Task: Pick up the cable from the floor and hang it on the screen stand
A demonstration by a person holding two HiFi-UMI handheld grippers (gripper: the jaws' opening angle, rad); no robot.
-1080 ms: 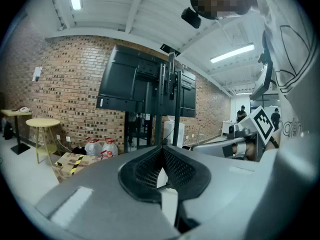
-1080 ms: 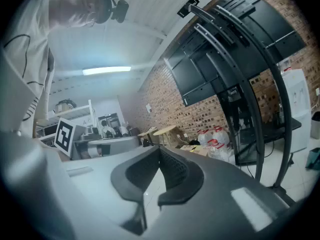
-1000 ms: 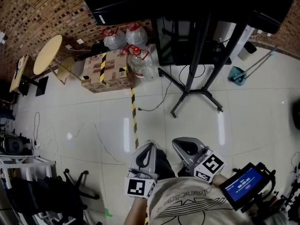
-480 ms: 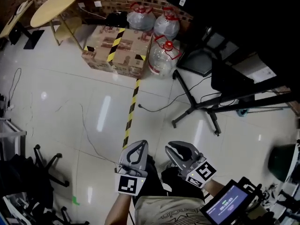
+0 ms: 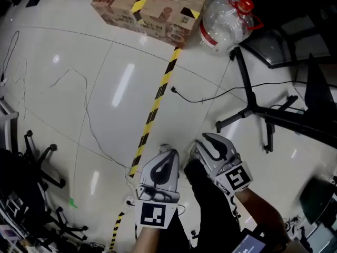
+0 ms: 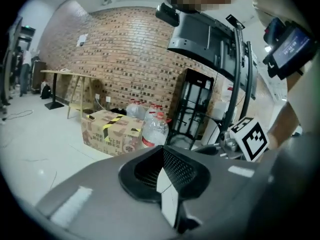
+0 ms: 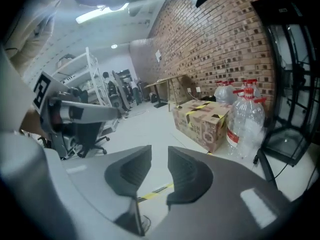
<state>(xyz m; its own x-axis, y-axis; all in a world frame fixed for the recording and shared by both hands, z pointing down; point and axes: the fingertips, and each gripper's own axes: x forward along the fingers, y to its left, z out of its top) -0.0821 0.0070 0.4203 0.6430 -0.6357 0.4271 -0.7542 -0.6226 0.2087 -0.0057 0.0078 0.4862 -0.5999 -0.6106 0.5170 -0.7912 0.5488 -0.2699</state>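
Scene: a downward look at a pale tiled floor [image 5: 63, 46] crossed by a yellow-and-black tape line [image 5: 155, 107]. A cardboard box [image 5: 152, 7] and a large water bottle [image 5: 226, 17] are at the top.
Cable: a thin black cable [image 5: 202, 99] lies loose on the floor. Its plug end is just beside the tape line, and the rest runs right to the stand's legs.
Screen stand [image 5: 255, 108]: only the black base legs show, at the right.
Left gripper [image 5: 164, 151]: clenched on nothing.
Right gripper [image 5: 206, 140]: jaws parted, having just been opening, with bare floor showing between them.
Done: nothing yet; the cable looks untouched, and both grippers are apart from it.
Left: reach the cable, grip it, lift it and drape it on the stand.
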